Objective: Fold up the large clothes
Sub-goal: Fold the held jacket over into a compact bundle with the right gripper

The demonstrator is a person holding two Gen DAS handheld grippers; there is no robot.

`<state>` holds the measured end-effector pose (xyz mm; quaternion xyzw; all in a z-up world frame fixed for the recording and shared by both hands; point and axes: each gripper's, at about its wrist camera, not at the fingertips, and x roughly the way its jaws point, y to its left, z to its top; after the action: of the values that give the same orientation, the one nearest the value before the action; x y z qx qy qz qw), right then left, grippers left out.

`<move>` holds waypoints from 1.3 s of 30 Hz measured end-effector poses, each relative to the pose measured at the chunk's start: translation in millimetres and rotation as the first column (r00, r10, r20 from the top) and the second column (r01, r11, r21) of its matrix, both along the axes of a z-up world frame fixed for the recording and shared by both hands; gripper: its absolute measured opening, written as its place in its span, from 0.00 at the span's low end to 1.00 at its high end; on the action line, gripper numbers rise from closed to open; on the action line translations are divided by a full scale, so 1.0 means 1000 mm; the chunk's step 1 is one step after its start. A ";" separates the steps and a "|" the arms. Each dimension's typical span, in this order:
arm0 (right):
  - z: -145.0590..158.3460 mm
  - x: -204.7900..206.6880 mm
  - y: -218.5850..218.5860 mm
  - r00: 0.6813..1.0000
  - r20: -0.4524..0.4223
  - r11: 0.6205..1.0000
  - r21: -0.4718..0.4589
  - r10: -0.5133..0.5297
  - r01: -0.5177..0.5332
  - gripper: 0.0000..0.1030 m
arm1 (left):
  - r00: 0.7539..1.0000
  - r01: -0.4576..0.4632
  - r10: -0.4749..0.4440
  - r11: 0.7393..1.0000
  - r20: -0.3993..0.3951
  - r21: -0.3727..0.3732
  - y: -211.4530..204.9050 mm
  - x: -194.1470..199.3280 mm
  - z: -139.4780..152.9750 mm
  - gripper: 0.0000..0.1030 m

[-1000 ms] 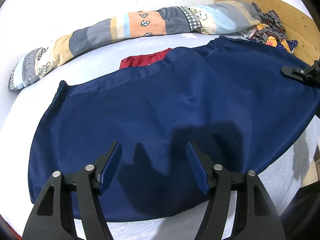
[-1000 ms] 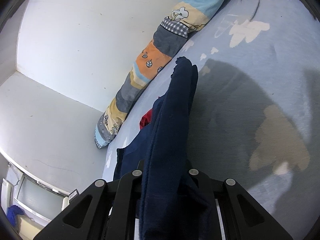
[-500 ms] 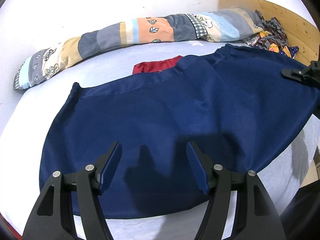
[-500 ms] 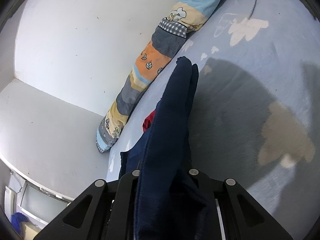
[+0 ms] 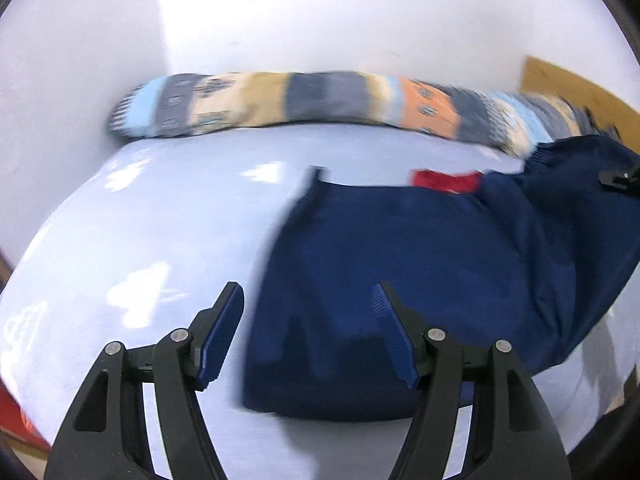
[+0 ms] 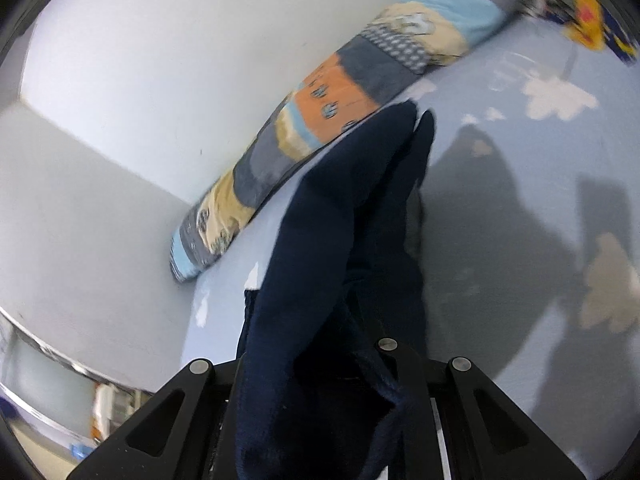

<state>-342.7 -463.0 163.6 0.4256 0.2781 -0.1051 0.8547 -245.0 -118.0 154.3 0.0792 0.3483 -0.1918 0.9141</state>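
Note:
A large navy blue garment (image 5: pixel 420 280) lies on a pale blue bed sheet (image 5: pixel 140 248), its right part lifted. My left gripper (image 5: pixel 308 336) is open and empty, hovering over the garment's near left corner. My right gripper (image 6: pixel 344 380) is shut on a bunched fold of the navy garment (image 6: pixel 340 240), which drapes over the jaws and hides the fingertips. The right gripper also shows at the right edge of the left wrist view (image 5: pixel 618 178), holding the raised cloth.
A long patchwork bolster (image 5: pixel 320 104) lies along the white wall at the back. A red cloth (image 5: pixel 444 180) peeks out behind the navy garment. A wooden headboard (image 5: pixel 568 84) stands at the far right. Colourful clothes (image 6: pixel 588 28) lie near the bolster's end.
The left gripper has swung left, so the navy garment now sits to the right in its view. The right gripper has kept its hold on the cloth and lifted it.

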 end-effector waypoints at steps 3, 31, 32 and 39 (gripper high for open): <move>0.011 0.037 0.046 0.998 -0.032 0.997 -0.065 0.050 -0.052 0.15 | 0.997 -0.078 0.079 0.997 0.007 -0.021 0.042 0.008 -0.001 0.64; -0.110 0.152 0.329 0.820 -0.402 0.715 -0.419 0.406 -0.560 0.59 | 0.983 -0.185 0.185 0.980 -0.008 -0.076 0.114 0.017 -0.008 0.65; -0.111 0.147 0.331 0.805 -0.399 0.703 -0.405 0.440 -0.585 0.62 | 0.983 -0.184 0.184 0.980 -0.003 -0.075 0.113 0.017 -0.007 0.65; -0.101 0.121 0.314 0.736 -0.303 0.700 -0.237 0.605 -0.673 0.60 | 0.984 -0.173 0.176 0.981 0.025 -0.089 0.108 0.012 -0.001 0.65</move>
<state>-222.0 -149.3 62.2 0.1388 0.4721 0.1120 0.8633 -233.1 -10.2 153.6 0.0117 0.3302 -0.1246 0.9356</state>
